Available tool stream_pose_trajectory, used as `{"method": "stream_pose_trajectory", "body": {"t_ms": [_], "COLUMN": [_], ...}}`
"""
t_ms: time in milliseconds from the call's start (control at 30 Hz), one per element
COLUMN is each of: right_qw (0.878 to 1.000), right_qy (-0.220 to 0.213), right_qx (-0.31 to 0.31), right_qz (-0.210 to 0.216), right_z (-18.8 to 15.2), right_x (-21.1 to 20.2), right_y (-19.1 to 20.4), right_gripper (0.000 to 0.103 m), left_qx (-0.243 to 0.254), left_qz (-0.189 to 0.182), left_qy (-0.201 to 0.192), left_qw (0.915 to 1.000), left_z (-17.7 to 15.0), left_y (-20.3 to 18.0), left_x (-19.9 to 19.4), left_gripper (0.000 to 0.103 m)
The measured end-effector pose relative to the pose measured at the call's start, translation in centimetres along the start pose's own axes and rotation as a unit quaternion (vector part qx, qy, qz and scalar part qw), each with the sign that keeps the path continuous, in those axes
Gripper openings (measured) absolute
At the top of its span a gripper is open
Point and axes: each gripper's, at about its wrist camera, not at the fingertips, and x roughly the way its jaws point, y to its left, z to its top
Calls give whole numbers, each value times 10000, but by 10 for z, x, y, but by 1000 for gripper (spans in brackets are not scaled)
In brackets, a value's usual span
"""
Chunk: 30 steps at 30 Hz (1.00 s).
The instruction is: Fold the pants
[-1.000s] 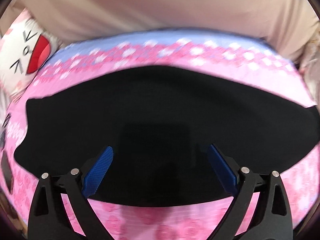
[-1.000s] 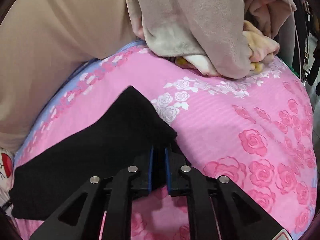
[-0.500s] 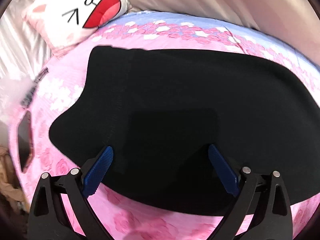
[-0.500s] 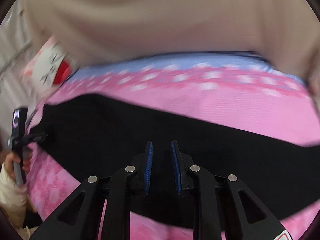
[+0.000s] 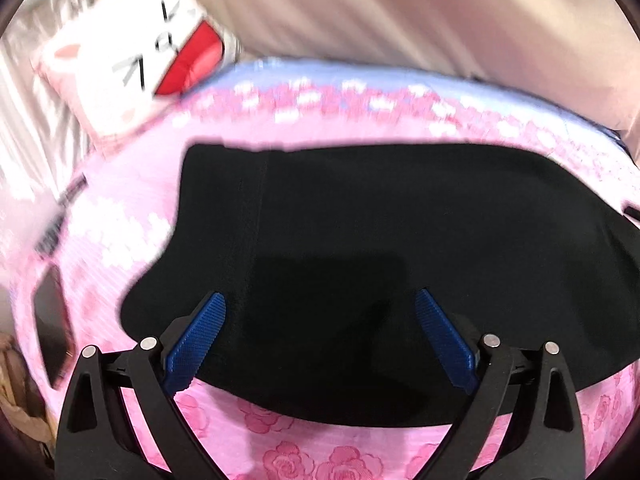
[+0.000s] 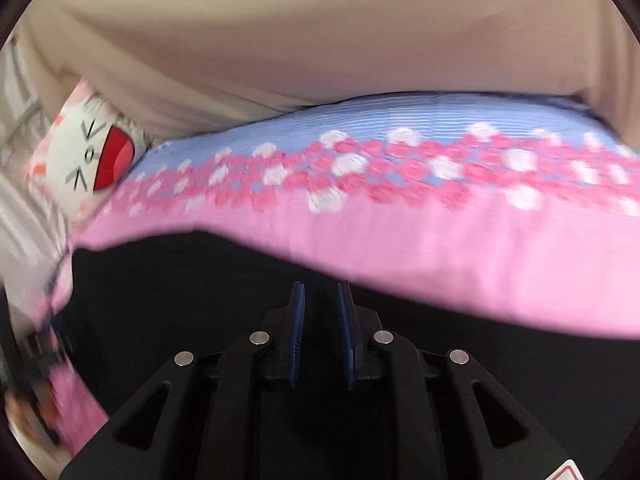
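The black pants (image 5: 380,240) lie flat on the pink rose bedspread (image 5: 312,456), folded lengthwise, with the waistband end at the left. My left gripper (image 5: 320,336) hovers over their near edge with its blue fingers (image 5: 200,336) wide apart and nothing between them. In the right wrist view the pants (image 6: 180,300) fill the lower half. My right gripper (image 6: 320,320) is over them, its blue pads a narrow gap apart. Whether cloth sits between them cannot be told.
A white cat-face pillow (image 5: 136,52) sits at the far left corner of the bed, also in the right wrist view (image 6: 88,156). A beige curtain (image 5: 400,12) hangs behind the bed. A dark phone (image 5: 50,320) lies at the bed's left edge.
The right gripper let go of the pants corner, opened a little and swung left over the pants. The left gripper stayed open and shifted slightly over the near edge.
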Motion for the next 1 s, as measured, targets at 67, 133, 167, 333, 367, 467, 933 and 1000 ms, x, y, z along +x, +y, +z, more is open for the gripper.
{"method": "stream_pose_trajectory", "body": {"t_ms": [67, 133, 167, 333, 367, 467, 933, 1000], "right_qw": [9992, 9963, 9916, 9407, 9316, 9065, 9289, 9312], "right_qy": [-39, -95, -219, -627, -705, -946, -1391, -814], "right_qx": [108, 500, 793, 2102, 2274, 2699, 2852, 2724], "right_qz": [-374, -690, -1001, -2588, -2746, -3106, -1910, -2281], "right_z": [-27, -47, -59, -120, -128, -146, -151, -153], "right_x": [-24, -52, -73, -167, -179, -206, -228, -208], "right_y": [-19, -56, -86, -224, -242, -287, -310, -322], "right_gripper": [15, 16, 17, 31, 35, 40, 17, 26], "left_qx": [89, 159, 197, 423, 482, 601, 639, 641], "left_qz": [-51, -246, -305, -434, -504, -607, -441, -416], "left_qy": [-193, -263, -306, -215, -149, -23, 253, 311], "left_qw": [9998, 9992, 9989, 9979, 9975, 9963, 9967, 9966], "left_z": [6, 12, 15, 18, 16, 15, 9, 7], "left_y": [-12, -28, -40, -93, -106, -133, -173, -175], "left_x": [-13, -19, -23, -31, -33, -38, -50, -47], "left_gripper": [94, 94, 94, 94, 94, 94, 95, 95]}}
